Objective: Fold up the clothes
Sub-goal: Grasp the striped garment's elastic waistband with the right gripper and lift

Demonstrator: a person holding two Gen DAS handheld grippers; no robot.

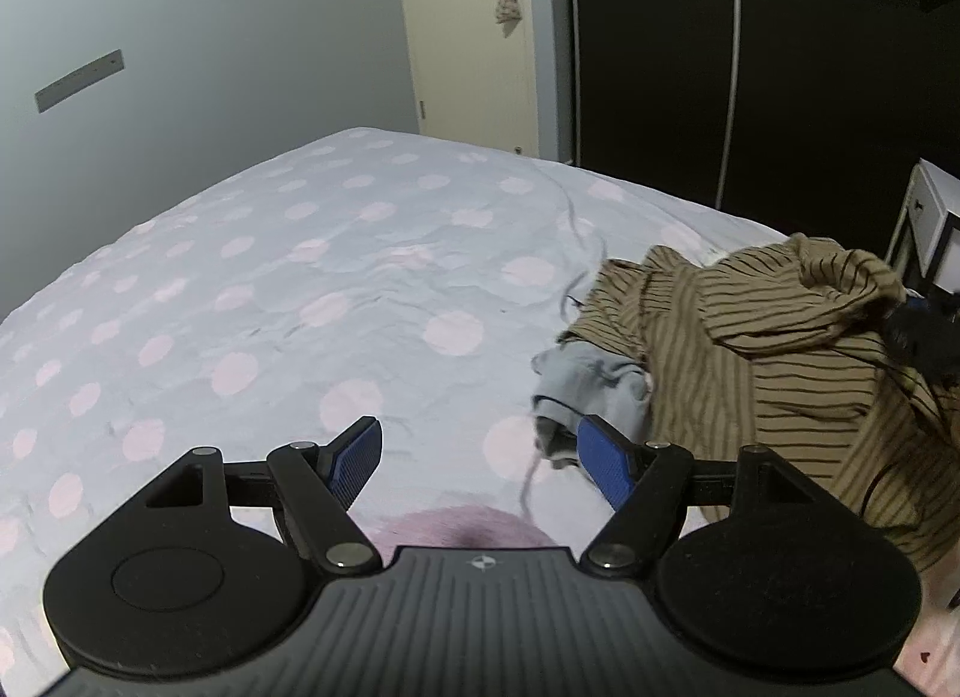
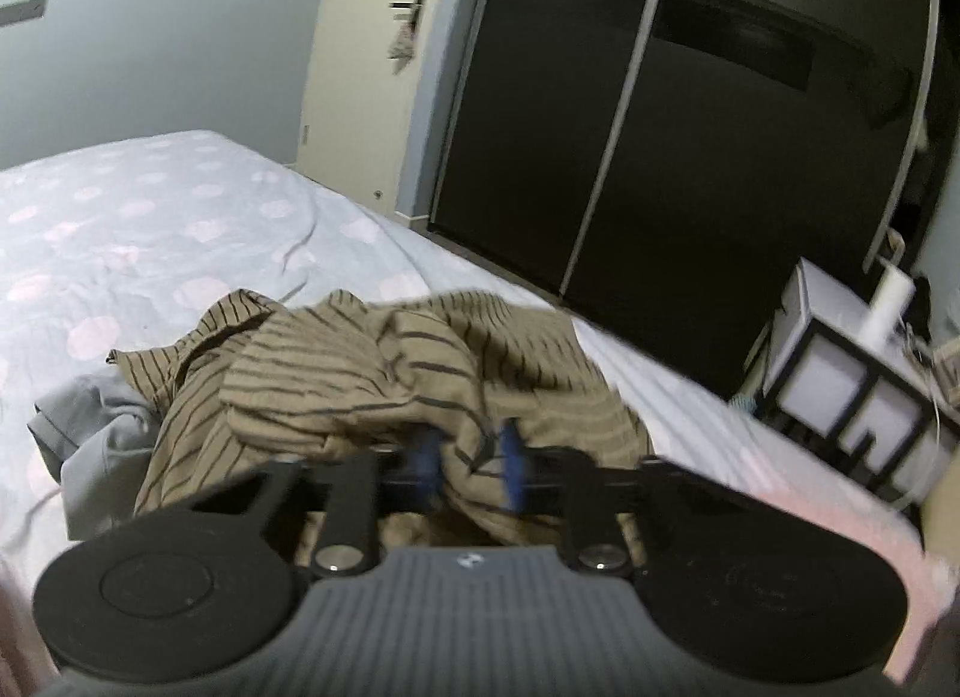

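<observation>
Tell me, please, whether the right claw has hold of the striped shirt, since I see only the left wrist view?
Observer: It seems so. The right claw has its blue pads drawn close, with a fold of the striped shirt between them, though the picture is blurred.
Operator: Thank you. Is anything standing near that side of the bed?
Observer: Yes, a black-framed white shelf unit stands beside the bed, with a white roll upright on top of it.
</observation>
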